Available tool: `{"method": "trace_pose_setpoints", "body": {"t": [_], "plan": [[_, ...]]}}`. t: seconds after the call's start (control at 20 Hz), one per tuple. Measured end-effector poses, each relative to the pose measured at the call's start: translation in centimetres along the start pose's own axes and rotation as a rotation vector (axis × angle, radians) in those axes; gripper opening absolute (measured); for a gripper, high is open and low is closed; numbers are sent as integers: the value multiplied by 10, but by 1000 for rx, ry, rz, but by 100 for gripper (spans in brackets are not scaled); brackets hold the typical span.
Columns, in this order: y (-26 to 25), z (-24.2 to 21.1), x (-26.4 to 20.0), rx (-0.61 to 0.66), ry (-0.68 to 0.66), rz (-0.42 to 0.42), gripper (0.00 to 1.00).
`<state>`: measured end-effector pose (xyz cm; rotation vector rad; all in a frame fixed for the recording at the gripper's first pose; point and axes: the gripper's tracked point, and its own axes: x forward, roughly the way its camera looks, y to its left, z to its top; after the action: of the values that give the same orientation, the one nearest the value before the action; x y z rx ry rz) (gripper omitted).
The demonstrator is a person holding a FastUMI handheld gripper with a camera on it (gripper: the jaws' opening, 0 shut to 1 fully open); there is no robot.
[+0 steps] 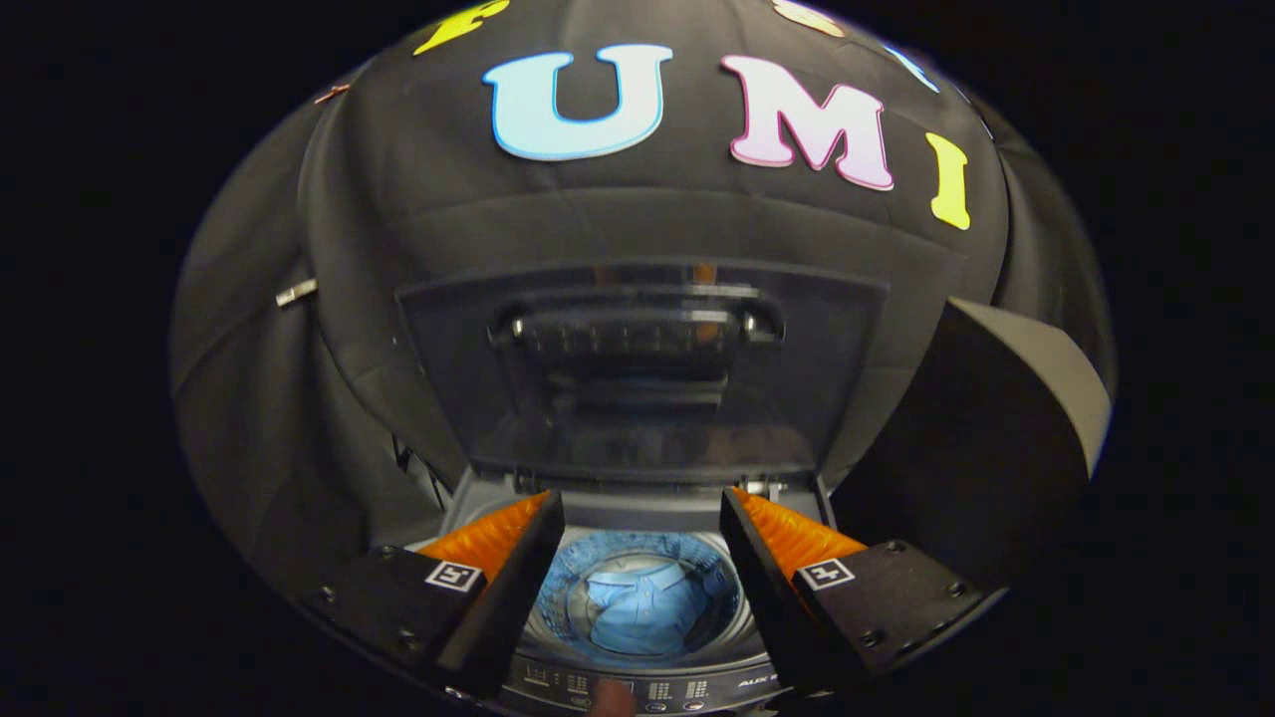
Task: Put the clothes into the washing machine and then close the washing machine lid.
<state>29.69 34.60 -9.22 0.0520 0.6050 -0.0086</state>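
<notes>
A top-loading washing machine stands below and just ahead of my fingers. Its dark glass lid is raised upright against the booth's cloth wall, handle near its top. A light blue shirt lies down in the drum, seen between my two fingers. My gripper hovers above the drum opening, open, with nothing between its fingers. The lid stands beyond the fingertips, apart from them.
The machine's control panel runs along its near edge, below my fingers, and a fingertip of a person touches it. A dark box-like object stands to the right of the machine.
</notes>
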Motion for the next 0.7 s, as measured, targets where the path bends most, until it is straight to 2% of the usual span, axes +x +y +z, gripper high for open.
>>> {"method": "trace_pose_setpoints", "body": {"t": [0.35, 0.7], "plan": [[-3, 91, -7, 39, -105, 15, 100], [-2, 133, 37, 61, -101, -1, 100]]}}
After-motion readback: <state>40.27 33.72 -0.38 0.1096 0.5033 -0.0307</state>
